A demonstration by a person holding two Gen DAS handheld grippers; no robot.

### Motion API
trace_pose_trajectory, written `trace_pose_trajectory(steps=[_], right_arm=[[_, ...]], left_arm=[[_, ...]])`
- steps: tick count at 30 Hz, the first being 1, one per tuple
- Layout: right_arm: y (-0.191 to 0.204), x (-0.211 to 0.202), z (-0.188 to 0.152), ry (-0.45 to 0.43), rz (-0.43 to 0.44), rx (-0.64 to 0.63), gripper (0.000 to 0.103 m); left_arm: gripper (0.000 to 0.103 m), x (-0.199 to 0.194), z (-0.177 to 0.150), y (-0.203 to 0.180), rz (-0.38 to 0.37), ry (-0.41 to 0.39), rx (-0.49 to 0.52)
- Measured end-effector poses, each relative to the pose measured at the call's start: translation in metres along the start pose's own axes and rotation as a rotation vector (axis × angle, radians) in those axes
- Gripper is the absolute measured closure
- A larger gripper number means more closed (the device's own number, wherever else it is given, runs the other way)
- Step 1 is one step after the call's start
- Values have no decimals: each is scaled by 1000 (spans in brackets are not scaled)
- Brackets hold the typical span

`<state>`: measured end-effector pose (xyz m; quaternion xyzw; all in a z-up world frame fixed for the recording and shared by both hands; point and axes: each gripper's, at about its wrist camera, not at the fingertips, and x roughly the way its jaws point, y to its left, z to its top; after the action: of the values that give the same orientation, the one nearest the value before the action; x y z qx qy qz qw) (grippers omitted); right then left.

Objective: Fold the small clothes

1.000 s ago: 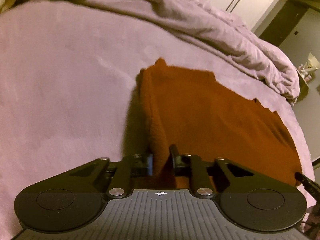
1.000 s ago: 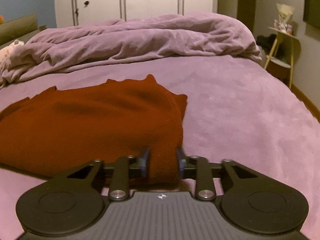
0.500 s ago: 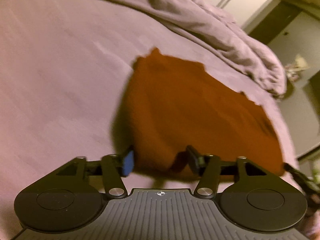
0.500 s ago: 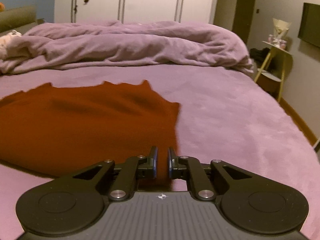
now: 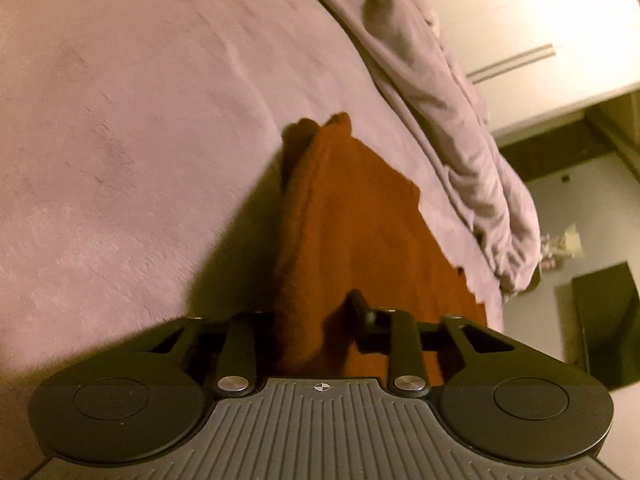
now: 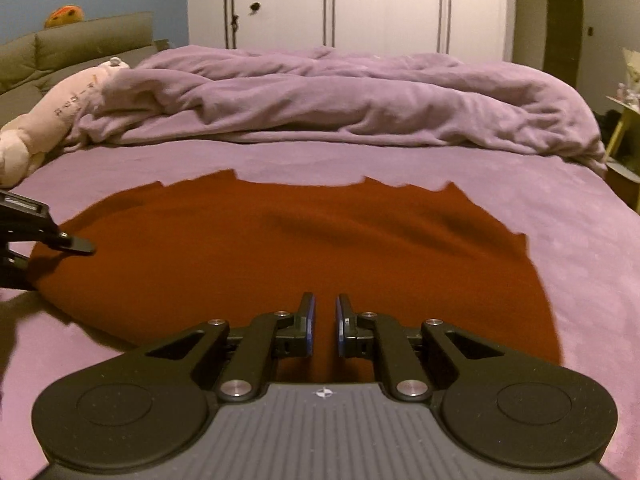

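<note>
A rust-orange garment lies spread flat on the purple bed. In the left wrist view, the garment has its left edge raised in a fold that runs between the fingers of my left gripper. The left finger is hidden behind the cloth, so I cannot tell whether the jaws press on it. My right gripper hovers over the garment's near edge, jaws slightly apart, holding nothing. The left gripper also shows at the garment's left end in the right wrist view.
A crumpled purple duvet lies across the far side of the bed. A pale plush toy rests at the far left by a green headboard. White wardrobes stand behind. A yellow side table stands beside the bed on the right.
My right gripper let go of the garment's right end and pulled back; the cloth now lies flat. My left gripper opened, then tilted with the left edge fold between its fingers.
</note>
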<state>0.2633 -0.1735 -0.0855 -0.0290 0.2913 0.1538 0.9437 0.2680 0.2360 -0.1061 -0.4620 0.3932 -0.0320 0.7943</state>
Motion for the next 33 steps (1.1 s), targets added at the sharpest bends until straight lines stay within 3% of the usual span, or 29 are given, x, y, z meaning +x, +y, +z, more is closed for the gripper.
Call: trace_pose_trajectory(steps=[6,8,10,13,15,16,17,19,22,24,28,33], right_arm=[[40,17,5,-5,77,-55,93],[53,32,-2,47,47,-109,93],[59,33,-5,34,27,-152,93],[52,21,4,15,29,-78,93],[50,20,1,-5,-21,-89,93],[49,27,-5,35,-20,-102,92],[47,33,-10,77,-1,-113,92],[46,29,-8,67,14,-171,92],[25,9,1,27,61,-61,91],[12,-8,-3,-33,19,-40,84],[-23,-38,-13,-85,-42,44,82],[-69,-63,-22,-119,-117,157,81]], left_arm=[[83,-5,-1,-13,15,-26,64],[83,-8,1,-18,13,-29,77],[84,-11,1,-24,17,-34,108],[84,-13,1,-36,36,-46,157],[84,-14,1,-39,32,-50,152],[84,-14,1,-39,28,-49,150],[84,-14,1,-41,26,-46,151],[84,-16,1,-46,43,-49,168],[84,-19,0,-60,81,-56,214],[84,-20,-4,-81,93,-74,291],[85,-12,-22,-140,59,-70,420],[85,32,-80,-221,-20,-15,654]])
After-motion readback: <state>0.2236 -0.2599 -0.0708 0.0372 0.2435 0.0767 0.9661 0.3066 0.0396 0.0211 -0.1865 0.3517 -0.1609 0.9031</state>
